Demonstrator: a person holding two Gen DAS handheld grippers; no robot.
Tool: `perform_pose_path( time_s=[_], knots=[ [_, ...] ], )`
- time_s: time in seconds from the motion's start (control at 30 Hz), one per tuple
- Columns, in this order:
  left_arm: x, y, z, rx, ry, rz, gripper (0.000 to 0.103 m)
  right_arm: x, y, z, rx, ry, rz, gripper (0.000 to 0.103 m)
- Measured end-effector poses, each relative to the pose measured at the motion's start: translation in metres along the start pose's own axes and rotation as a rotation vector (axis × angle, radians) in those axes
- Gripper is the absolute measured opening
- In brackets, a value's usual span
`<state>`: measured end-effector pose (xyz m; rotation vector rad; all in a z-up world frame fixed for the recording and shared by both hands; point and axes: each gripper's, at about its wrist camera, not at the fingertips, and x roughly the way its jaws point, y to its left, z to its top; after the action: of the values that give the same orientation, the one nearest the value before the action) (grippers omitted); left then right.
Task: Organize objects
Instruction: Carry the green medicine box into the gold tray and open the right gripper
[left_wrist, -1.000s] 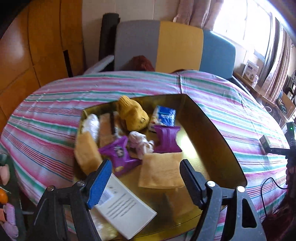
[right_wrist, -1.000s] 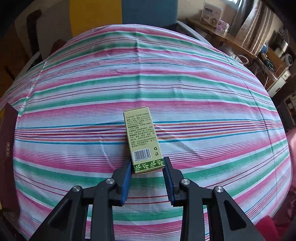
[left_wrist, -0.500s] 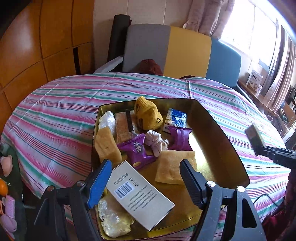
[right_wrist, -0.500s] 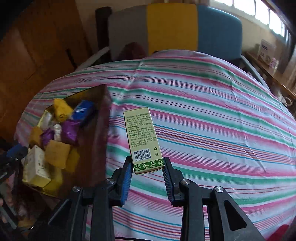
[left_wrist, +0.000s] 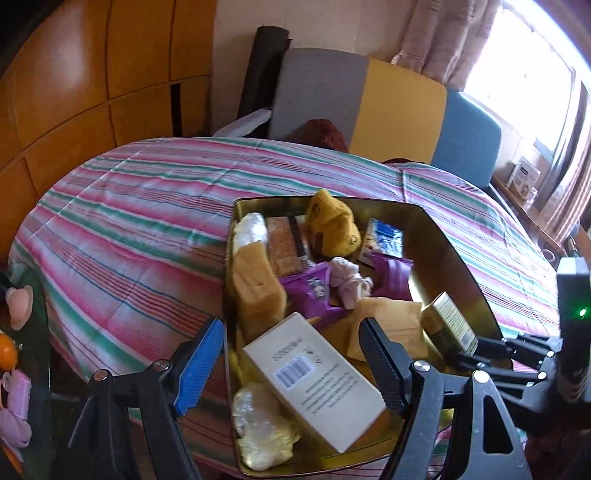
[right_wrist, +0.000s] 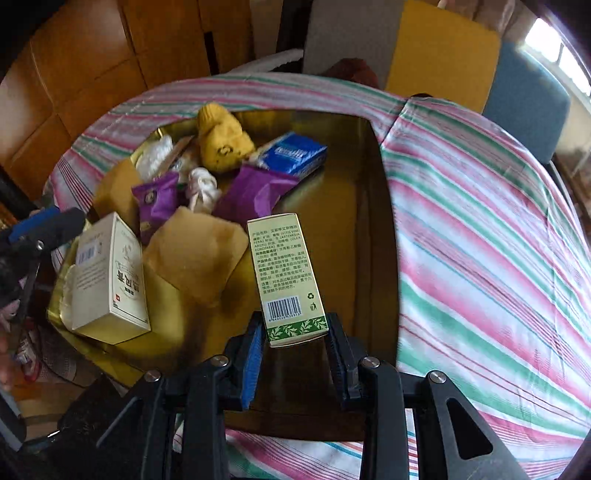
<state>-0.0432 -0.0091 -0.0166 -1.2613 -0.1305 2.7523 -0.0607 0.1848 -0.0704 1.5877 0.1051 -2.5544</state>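
Observation:
My right gripper (right_wrist: 295, 347) is shut on a small green box (right_wrist: 284, 277) with a barcode and holds it above the right part of a gold tray (right_wrist: 369, 236). The box also shows in the left wrist view (left_wrist: 448, 326), over the tray's right side (left_wrist: 461, 280). The tray holds a white box (left_wrist: 314, 380), a yellow knitted hat (left_wrist: 334, 225), purple packets (left_wrist: 314, 291), a blue packet (left_wrist: 384, 236), tan sponges (left_wrist: 255, 291) and white bundles. My left gripper (left_wrist: 291, 362) is open and empty, at the tray's near edge above the white box.
The tray lies on a table with a pink, green and white striped cloth (left_wrist: 140, 229). A grey, yellow and blue chair back (left_wrist: 369, 107) stands behind it. Wood cabinets (left_wrist: 74, 92) are at the left. Small toys (left_wrist: 18, 369) sit at the left edge.
My right gripper has carried the green box from the bare cloth leftward to above the tray. My left gripper has drawn back and swung left, open throughout.

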Motion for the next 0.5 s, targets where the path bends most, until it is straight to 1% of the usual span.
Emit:
perform_pose_path(
  time_s=[0.07,0.17,0.2,0.23,0.3,0.4,0.43,0.5],
  knots=[
    [-0.001,0.001,0.001,-0.005,-0.008,0.015,0.077,0.008,0.004,0.0,-0.011,0.021,-0.006,0.033],
    [-0.007,0.001,0.002,0.005,-0.042,0.041,0.077,0.012,0.008,-0.001,-0.009,0.022,0.009,0.034],
    [-0.01,0.001,0.002,0.006,-0.054,0.053,0.077,0.014,0.008,-0.002,-0.004,0.024,0.014,0.036],
    [-0.012,0.0,0.002,0.007,-0.062,0.068,0.077,0.015,0.007,-0.002,0.005,0.024,0.018,0.041],
    [-0.014,-0.001,0.003,0.012,-0.076,0.1,0.077,0.014,0.008,-0.005,0.013,0.011,0.041,0.046],
    [-0.018,0.0,0.004,0.002,-0.09,0.076,0.077,0.007,0.009,-0.007,0.019,-0.02,0.056,0.054],
    [-0.021,-0.001,0.005,0.005,-0.098,0.083,0.077,0.004,0.01,-0.008,0.02,-0.038,0.048,0.061],
    [-0.028,-0.003,0.004,0.008,-0.121,0.084,0.077,-0.007,0.009,-0.01,0.024,-0.09,0.025,0.073]
  ],
)
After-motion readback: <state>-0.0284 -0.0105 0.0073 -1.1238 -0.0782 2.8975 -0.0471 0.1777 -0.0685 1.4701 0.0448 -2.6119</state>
